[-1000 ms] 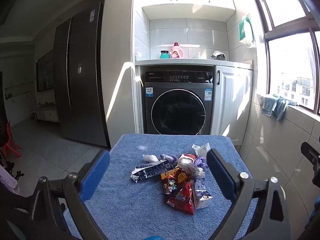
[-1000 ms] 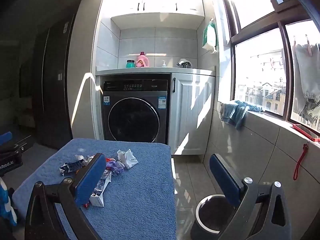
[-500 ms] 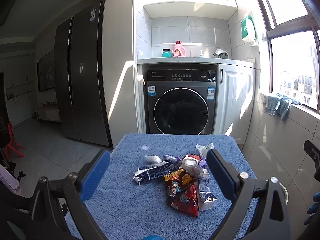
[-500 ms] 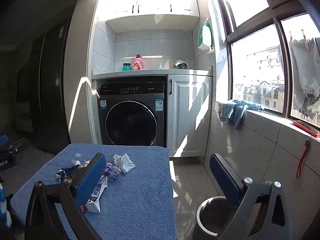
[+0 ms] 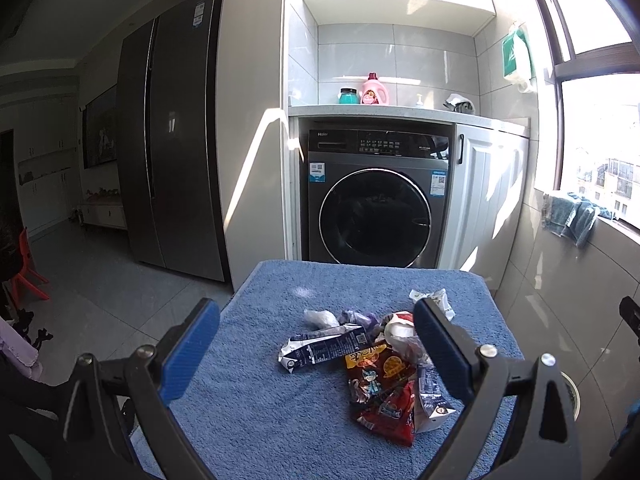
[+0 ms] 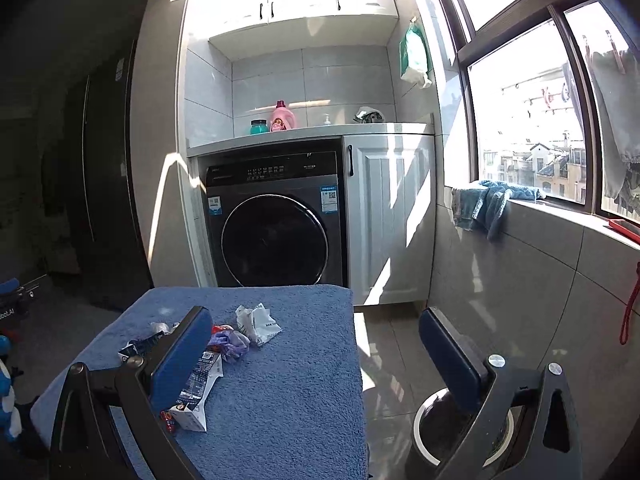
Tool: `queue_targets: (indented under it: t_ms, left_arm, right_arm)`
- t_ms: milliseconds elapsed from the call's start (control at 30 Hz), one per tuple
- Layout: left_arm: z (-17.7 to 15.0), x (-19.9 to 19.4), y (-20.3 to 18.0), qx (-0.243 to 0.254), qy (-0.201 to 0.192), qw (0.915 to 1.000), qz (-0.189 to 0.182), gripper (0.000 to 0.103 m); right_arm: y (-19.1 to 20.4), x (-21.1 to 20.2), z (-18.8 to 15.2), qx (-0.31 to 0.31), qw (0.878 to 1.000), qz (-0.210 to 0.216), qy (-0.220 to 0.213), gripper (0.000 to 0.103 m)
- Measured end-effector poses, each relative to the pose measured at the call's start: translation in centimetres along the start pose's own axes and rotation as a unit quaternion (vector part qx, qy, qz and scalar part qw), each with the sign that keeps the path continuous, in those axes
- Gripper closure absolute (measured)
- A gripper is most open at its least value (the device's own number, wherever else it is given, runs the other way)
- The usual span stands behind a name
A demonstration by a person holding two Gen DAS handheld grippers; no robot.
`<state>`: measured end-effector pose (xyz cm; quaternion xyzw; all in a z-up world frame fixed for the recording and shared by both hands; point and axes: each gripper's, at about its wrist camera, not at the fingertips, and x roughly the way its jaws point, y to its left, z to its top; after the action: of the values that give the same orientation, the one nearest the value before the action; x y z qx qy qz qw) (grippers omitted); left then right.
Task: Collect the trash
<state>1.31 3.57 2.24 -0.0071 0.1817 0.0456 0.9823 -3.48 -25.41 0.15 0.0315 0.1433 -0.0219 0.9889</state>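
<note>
A heap of trash lies on a blue towel-covered table point(image 5: 256, 412): a flattened dark carton point(image 5: 324, 350), a red snack bag point(image 5: 382, 392), a white crumpled wrapper point(image 6: 258, 322), a purple wad point(image 6: 230, 342) and a small box point(image 6: 196, 396). My left gripper point(image 5: 316, 354) hangs open above the table's near side, the heap between and just beyond its blue pads. My right gripper point(image 6: 316, 354) is open too, over the table's right edge, its left pad point(image 6: 180, 356) covering part of the heap. A round bin point(image 6: 428, 436) stands on the floor under its right finger.
A dark washing machine point(image 5: 376, 196) sits behind the table under a white counter with a pink bottle point(image 5: 374, 90). A tall dark fridge point(image 5: 172, 128) stands to the left. Blue cloths point(image 6: 486, 202) hang on the window sill at right. A red chair point(image 5: 26, 268) is far left.
Both views have drifted slightly, so the table and trash sit a little lower and to the right in the left wrist view. Both grippers stay open; no trash has moved.
</note>
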Motion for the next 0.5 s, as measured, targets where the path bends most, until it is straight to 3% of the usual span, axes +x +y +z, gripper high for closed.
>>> queue_targets:
  t_ms: [233,333,500]
  left_arm:
    - [0.9,0.7,-0.1,0.000,-0.019,0.9998,0.006,0.005]
    - [0.9,1.4,-0.3,-0.003,-0.017,0.9998,-0.012,0.005]
    - [0.0,3.4,-0.7,0.013,0.020,0.9984,-0.052,0.006]
  right_arm:
    - [-1.0,1.3,0.8,0.008,1.000,-0.011,0.006,0.000]
    - [-1.2,2.0,1.0,0.008,1.000,-0.011,0.012,0.000]
    - [-0.9,3.5,0.8,0.006,1.000,0.002,0.029,0.000]
